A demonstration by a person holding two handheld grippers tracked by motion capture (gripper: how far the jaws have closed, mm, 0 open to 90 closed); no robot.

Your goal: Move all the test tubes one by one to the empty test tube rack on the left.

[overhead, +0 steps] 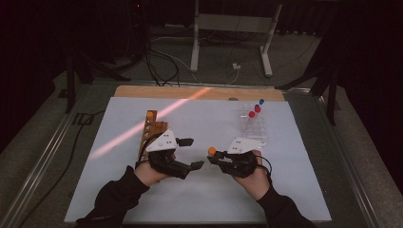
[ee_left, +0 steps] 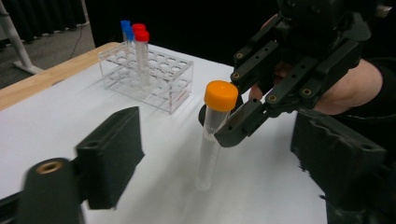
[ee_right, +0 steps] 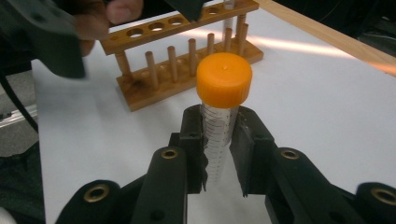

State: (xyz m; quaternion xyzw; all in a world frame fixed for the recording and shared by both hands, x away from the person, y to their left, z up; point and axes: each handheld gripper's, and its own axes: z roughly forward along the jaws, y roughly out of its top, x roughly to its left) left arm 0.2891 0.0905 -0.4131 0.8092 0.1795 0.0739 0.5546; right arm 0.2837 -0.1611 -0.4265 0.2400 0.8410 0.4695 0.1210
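— Two grippers, one tube: which of them has it?

— The right gripper [overhead: 215, 156]. Its jaws are closed on the orange-capped tube [ee_right: 219, 121], pinching the clear wall just below the cap. The left gripper [overhead: 193, 153] carries nothing, and its jaws stand spread wide apart.

— Where does the tube sit in the scene?

— Near the middle of the tabletop [overhead: 199, 199], between the two grippers, just right of the left one's jaws. From the left gripper view the tube [ee_left: 212, 135] stands nearly upright, cap on top, with its rounded tip at or just above the white surface; I cannot tell whether it touches.

— So its long axis is vertical?

— Close to vertical, leaning slightly. That matters, I think, because both racks take tubes from above.

— Which rack is closer?

— The wooden rack [overhead: 152, 130] lies to the left and a little farther, beside the left hand [overhead: 149, 173]. The clear rack [overhead: 252, 126], which holds red- and blue-capped tubes [ee_left: 135, 46], lies farther on the right side. Neither is touching the held tube.

— And the handover side?

— The open left gripper faces the tube from the left, so a pass would go leftward.
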